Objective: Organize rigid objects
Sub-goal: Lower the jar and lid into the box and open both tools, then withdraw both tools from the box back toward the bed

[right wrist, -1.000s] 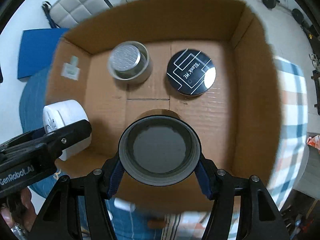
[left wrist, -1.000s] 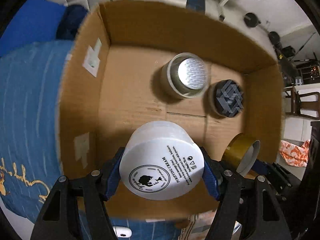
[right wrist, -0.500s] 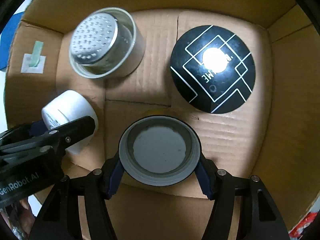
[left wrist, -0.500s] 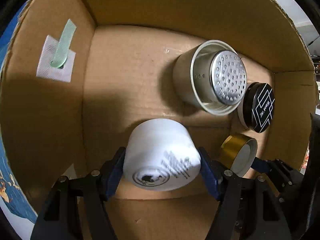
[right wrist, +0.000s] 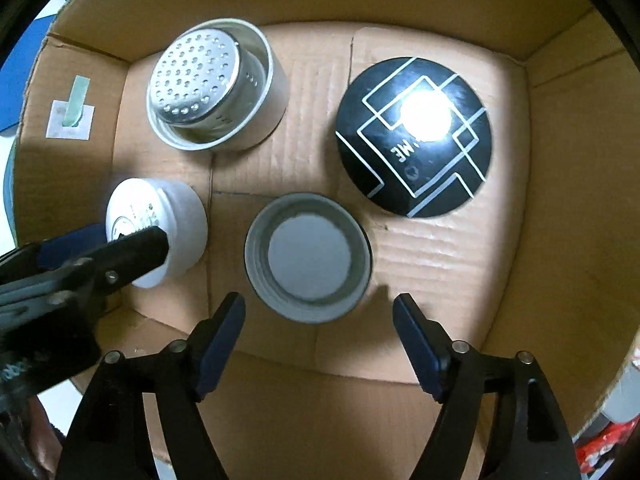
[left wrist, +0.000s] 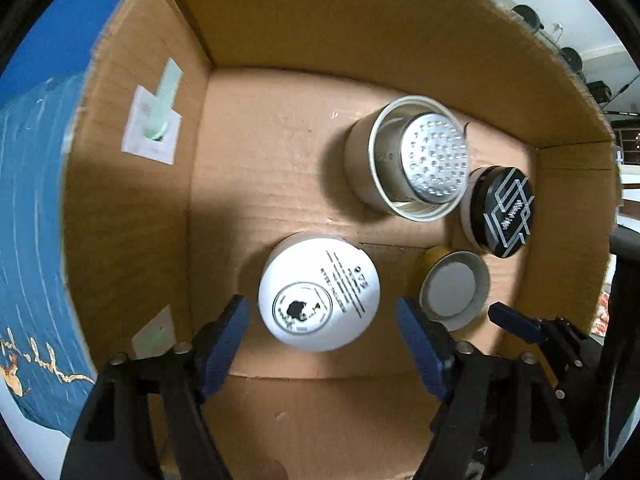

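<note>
**Both grippers standing open over a box now holding four round things**

The left gripper (left wrist: 322, 320) is hanging wide open, its blue pads either side of the white jar (left wrist: 318, 292) with clear gaps, so nothing is being squeezed. The jar is sitting on the floor of the cardboard box (left wrist: 280, 32), printed face up, near the left wall. The right gripper (right wrist: 318, 322) is likewise spread wide, and the grey cap (right wrist: 307, 257) is lying just beyond its fingertips, hollow side up, touching neither pad.

To my eye the placing is deliberate: jar and cap are forming a front row, with the metal cup (right wrist: 218, 90) and its perforated strainer insert and the black lid (right wrist: 414, 136) making the back row. Each piece is standing apart from its neighbours, which looks like tidy packing rather than dropping things in.

The two views are telling different parts. The left camera is showing the jar's label and, off to the right, the cap's gold outer side (left wrist: 432, 258), which the right camera cannot see from above. It is also showing that the black lid (left wrist: 504, 218) is topping a pale tub. The right camera is catching the left gripper's black finger (right wrist: 132, 246) crossing in front of the white jar (right wrist: 176, 216), and the bright light glare on the black lid's line pattern.
</note>
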Demonstrator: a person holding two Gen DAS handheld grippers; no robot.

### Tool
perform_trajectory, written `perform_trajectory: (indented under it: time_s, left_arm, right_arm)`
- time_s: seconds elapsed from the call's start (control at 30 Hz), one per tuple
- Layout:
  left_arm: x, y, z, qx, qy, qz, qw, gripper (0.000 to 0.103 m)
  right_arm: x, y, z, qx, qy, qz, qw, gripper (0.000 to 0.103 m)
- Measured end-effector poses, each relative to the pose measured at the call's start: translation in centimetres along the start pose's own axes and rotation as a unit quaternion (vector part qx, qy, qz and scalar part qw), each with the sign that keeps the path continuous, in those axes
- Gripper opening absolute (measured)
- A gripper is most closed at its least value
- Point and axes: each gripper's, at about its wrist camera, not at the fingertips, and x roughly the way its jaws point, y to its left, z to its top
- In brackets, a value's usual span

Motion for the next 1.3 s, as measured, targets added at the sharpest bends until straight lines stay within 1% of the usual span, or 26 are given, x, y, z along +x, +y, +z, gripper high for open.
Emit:
perform_trajectory:
  time_s: [0.1, 0.17, 0.2, 0.23, 0.3, 0.43, 0.5, 0.63, 0.67, 0.7, 0.83, 1.07, 1.13, 1.23, 1.3]
  left_arm:
    - [-1.2, -0.3, -0.9, -0.001, -0.017, -0.002, 0.9999, 0.080]
    - [-1.9, -0.8, -1.5, 0.002, -0.030, 0.001, 0.9996, 0.088]
    - [-2.3, -0.9, -1.9, 0.005, -0.037, 0.003, 0.9993, 0.092]
    - [-2.9, -1.0, -2.3, 0.006, -0.047, 0.008, 0.9988, 0.092]
    - [-3.8, -1.2, -3.2, 0.011, -0.061, 0.009, 0.9980, 0.092]
    - [-5.1, -1.7, -5.2, 0.019, -0.073, -0.002, 0.9972, 0.092]
    - [-6.1, -1.8, -6.0, 0.022, -0.085, 0.001, 0.9962, 0.092]
    - [-8.1, -1.6, -8.7, 0.022, -0.120, 0.015, 0.9924, 0.092]
    - [-8.0, -1.7, -8.9, 0.021, -0.124, 0.019, 0.9918, 0.092]
    - [-8.4, -1.4, -9.5, 0.020, -0.132, 0.024, 0.9907, 0.092]
    - [-9.8, -0.9, -11.8, 0.018, -0.168, 0.045, 0.9846, 0.092]
    - [-11.9, -1.3, -15.8, 0.021, -0.217, 0.053, 0.9744, 0.092]
    - [-13.1, -1.4, -17.3, 0.027, -0.235, 0.059, 0.9698, 0.092]
    - [-13.9, -1.9, -18.8, 0.031, -0.253, 0.062, 0.9651, 0.092]
    - [-14.8, -2.1, -19.9, 0.032, -0.262, 0.058, 0.9629, 0.092]
  right_arm:
    - [-1.3, 0.0, -0.9, 0.006, -0.010, 0.002, 1.000, 0.084]
    - [-2.2, 0.3, -1.8, 0.008, -0.021, 0.000, 1.000, 0.089]
    - [-2.6, 0.2, -2.1, 0.011, -0.025, 0.000, 1.000, 0.097]
    - [-3.1, 0.1, -2.6, 0.015, -0.031, 0.002, 0.999, 0.103]
    - [-4.0, 0.4, -3.6, 0.020, -0.042, 0.005, 0.999, 0.103]
    - [-5.9, 0.6, -5.8, 0.025, -0.069, -0.014, 0.997, 0.103]
    - [-6.7, 0.7, -7.0, 0.027, -0.081, -0.024, 0.996, 0.103]
    - [-8.3, -0.1, -8.8, 0.026, -0.101, -0.030, 0.994, 0.103]
    - [-8.3, 0.1, -10.2, 0.026, -0.106, -0.030, 0.994, 0.103]
    - [-8.8, 0.1, -10.4, 0.027, -0.112, -0.031, 0.993, 0.103]
    - [-11.1, 0.0, -13.2, 0.029, -0.142, -0.035, 0.989, 0.103]
    - [-14.7, 0.8, -17.2, 0.029, -0.191, -0.043, 0.980, 0.103]
    - [-15.8, 1.0, -18.4, 0.028, -0.206, -0.045, 0.977, 0.103]
    - [-17.2, 1.3, -20.2, 0.024, -0.224, -0.051, 0.973, 0.103]
    - [-17.9, 1.4, -21.2, 0.024, -0.232, -0.048, 0.971, 0.103]
